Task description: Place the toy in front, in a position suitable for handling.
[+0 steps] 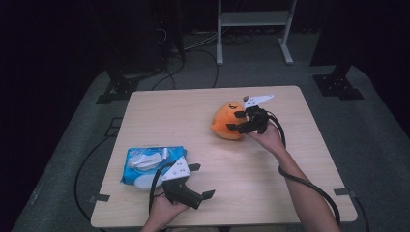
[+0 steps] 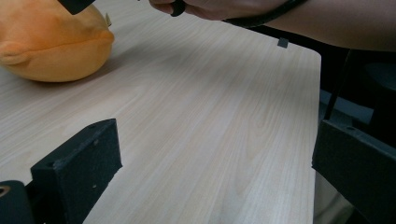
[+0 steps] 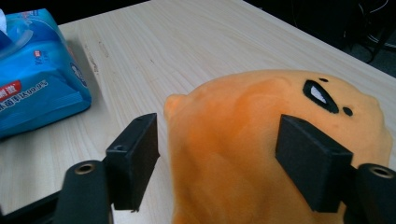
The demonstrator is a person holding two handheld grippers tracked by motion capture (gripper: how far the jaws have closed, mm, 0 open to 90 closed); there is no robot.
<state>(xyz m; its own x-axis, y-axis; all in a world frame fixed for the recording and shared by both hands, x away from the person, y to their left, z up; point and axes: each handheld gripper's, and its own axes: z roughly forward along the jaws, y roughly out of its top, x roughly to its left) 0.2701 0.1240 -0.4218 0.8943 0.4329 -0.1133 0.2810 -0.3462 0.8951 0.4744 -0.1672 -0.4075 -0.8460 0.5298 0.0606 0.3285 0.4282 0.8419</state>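
Straddling the orange plush toy (image 3: 261, 140), your right gripper (image 1: 240, 121) is keeping its jaws apart, not pressing, so the soft body is sitting between them for a grasp. Resting at the table's (image 1: 232, 159) one o'clock, the toy is waiting. At seven o'clock, your left gripper (image 1: 200, 181) is gaping empty beside the blue wipes pack (image 1: 145, 166).
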